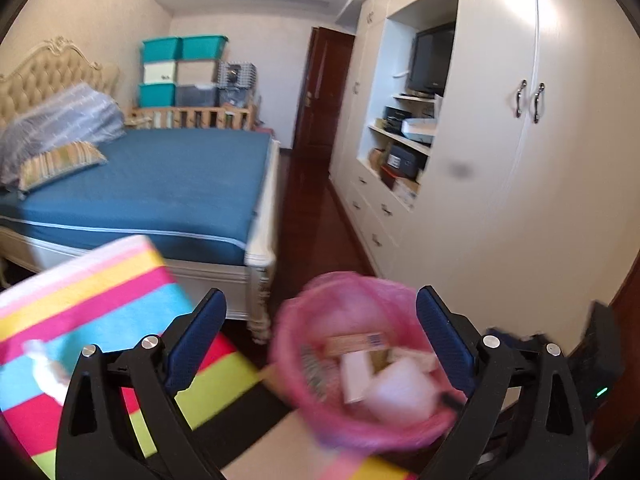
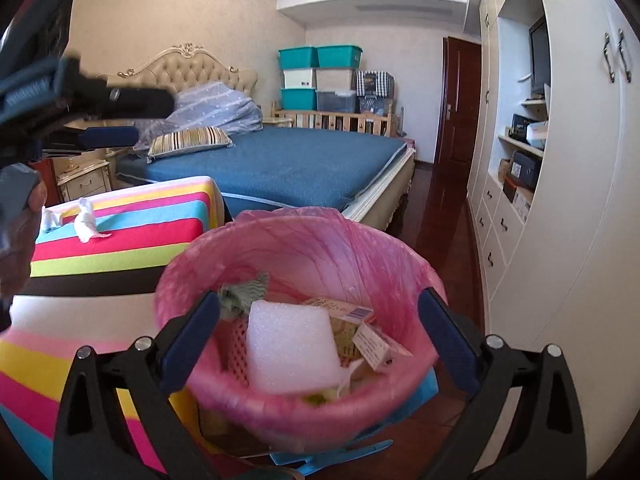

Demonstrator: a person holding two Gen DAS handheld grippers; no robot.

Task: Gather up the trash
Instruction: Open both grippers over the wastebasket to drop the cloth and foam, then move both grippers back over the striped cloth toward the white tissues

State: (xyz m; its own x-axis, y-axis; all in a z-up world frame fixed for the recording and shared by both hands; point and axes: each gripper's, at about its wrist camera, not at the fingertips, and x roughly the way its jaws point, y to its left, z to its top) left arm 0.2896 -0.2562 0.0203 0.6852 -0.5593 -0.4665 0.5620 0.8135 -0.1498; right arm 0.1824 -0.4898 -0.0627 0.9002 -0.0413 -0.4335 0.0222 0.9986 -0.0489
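Note:
A bin with a pink liner [image 2: 304, 240] stands just ahead of my right gripper [image 2: 320, 298], which is open and empty, its fingers either side of the near rim. Inside lie a white foam block [image 2: 288, 348], a small printed carton [image 2: 376, 344] and a crumpled green scrap [image 2: 244, 292]. The left wrist view shows the same bin [image 1: 320, 320], blurred, below my open, empty left gripper [image 1: 320, 300]. Crumpled white tissues [image 2: 86, 222] lie on a striped cloth surface [image 2: 132, 224]; one tissue [image 1: 46, 368] shows left of the left gripper.
A bed with a blue mattress [image 2: 288, 168] fills the middle of the room. White wardrobes [image 1: 520, 180] line the right side, with dark wood floor [image 1: 308, 208] between. A blue plastic piece [image 2: 352, 452] lies under the bin. A blurred hand [image 2: 16, 232] is at the left edge.

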